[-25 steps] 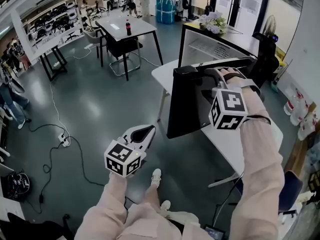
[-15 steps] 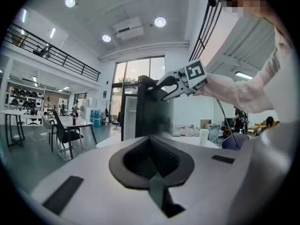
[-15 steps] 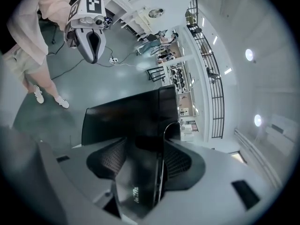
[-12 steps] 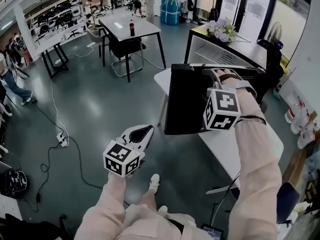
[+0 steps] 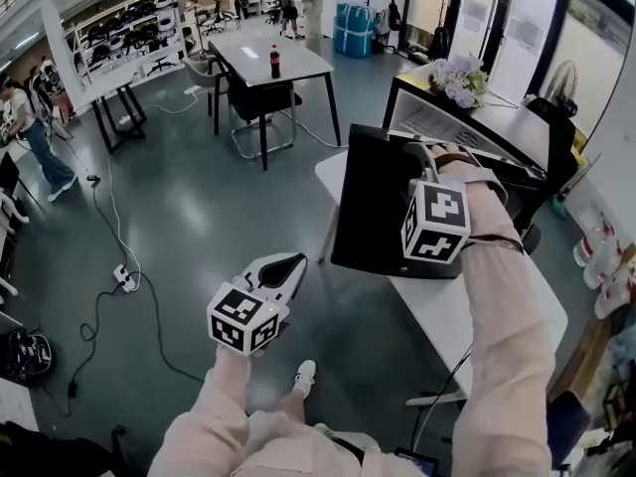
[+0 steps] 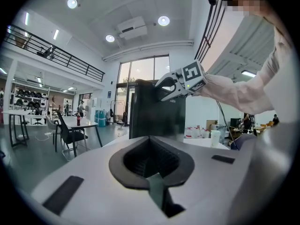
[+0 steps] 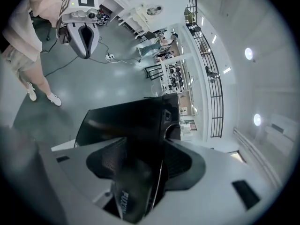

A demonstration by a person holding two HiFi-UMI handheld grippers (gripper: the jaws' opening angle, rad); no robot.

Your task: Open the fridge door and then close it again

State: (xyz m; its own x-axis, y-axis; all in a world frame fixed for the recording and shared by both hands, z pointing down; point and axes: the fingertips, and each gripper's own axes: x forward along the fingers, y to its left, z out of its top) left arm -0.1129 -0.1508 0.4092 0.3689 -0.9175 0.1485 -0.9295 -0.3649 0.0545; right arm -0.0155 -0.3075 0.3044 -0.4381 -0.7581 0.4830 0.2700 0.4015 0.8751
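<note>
A small black fridge (image 5: 542, 132) stands on a white table (image 5: 467, 311), its pale inside (image 5: 437, 122) showing. Its black door (image 5: 373, 207) stands swung out toward me. My right gripper (image 5: 422, 154) reaches over the door's top edge and is shut on it. In the right gripper view the dark door (image 7: 126, 121) runs in between the jaws. The left gripper view shows the same door (image 6: 154, 109) ahead, with the right gripper (image 6: 165, 86) on top of it. My left gripper (image 5: 288, 264) hangs shut and holds nothing, low and left of the door.
A vase of flowers (image 5: 457, 79) stands behind the fridge. A long table with a bottle (image 5: 275, 60) and chairs is farther back. Cables and a power strip (image 5: 121, 274) lie on the grey floor at left. A person (image 5: 35, 132) walks at far left.
The door has swung with my right gripper on its top edge, and its black face now looks broader in the head view. My left gripper stays low and shut.
</note>
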